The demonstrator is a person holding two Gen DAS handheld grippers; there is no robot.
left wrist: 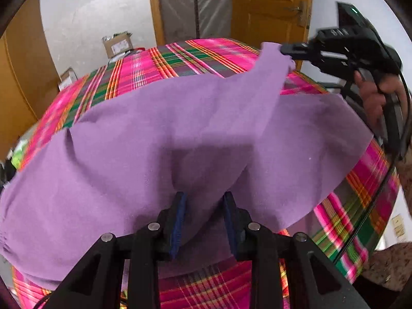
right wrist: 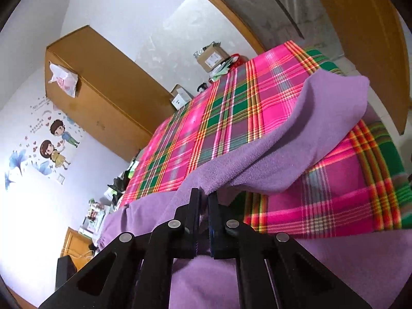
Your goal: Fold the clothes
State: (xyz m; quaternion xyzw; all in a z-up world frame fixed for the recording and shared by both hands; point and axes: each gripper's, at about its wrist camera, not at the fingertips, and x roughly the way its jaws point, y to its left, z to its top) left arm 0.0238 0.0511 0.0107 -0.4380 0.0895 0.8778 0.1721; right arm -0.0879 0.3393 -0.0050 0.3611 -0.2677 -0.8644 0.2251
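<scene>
While both grippers pinch the purple fleece garment (left wrist: 159, 128), right gripper (right wrist: 203, 197) lifting one corner over the plaid bedspread (left wrist: 144, 69) and left gripper (left wrist: 204, 200) clamping a bunched edge, folding looks midway.

The cloth (left wrist: 154, 134) lies on the sheet (left wrist: 195, 59) covering the bed, one corner lifted off it in the right gripper (left wrist: 285, 50). The left gripper (left wrist: 204, 198) sits at the cloth's near edge. Boxes (left wrist: 117, 43) stand beyond the bed by the wall; a door (left wrist: 270, 5) is behind.
</scene>
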